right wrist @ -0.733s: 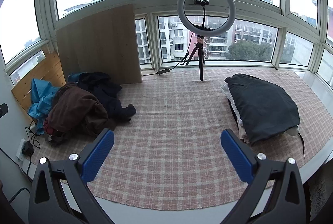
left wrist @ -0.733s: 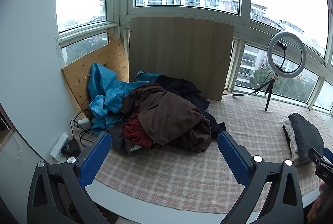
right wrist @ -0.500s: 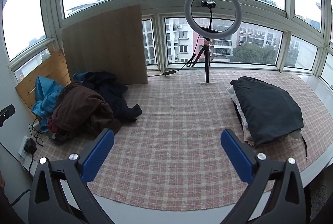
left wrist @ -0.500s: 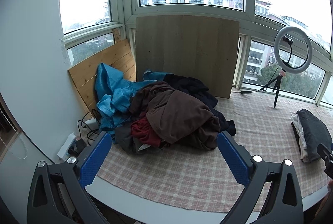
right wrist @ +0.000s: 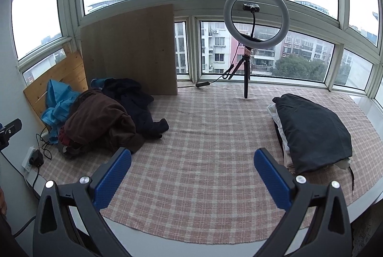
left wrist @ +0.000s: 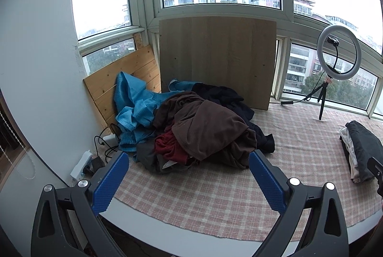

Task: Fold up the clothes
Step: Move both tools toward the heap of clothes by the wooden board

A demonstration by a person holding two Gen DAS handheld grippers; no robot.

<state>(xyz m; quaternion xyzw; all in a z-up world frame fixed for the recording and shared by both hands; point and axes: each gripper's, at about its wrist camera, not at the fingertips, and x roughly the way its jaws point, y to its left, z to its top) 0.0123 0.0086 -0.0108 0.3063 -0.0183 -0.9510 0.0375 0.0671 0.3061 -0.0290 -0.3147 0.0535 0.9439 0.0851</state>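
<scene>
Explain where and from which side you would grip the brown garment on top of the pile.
Probably pinch the brown garment at its raised front fold, coming from the near edge of the checked cloth. It lies topmost, bunched and uncovered, directly ahead of the open left gripper.

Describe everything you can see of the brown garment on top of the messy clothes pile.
The brown garment is soft, matte, fleece-like fabric, crumpled and unfolded, draped over the top and front of the pile. It lies on a dark red piece and grey cloth, beside a blue garment, with dark navy clothing behind it. Its lower edge reaches the checked mat. Neither gripper touches it.
</scene>
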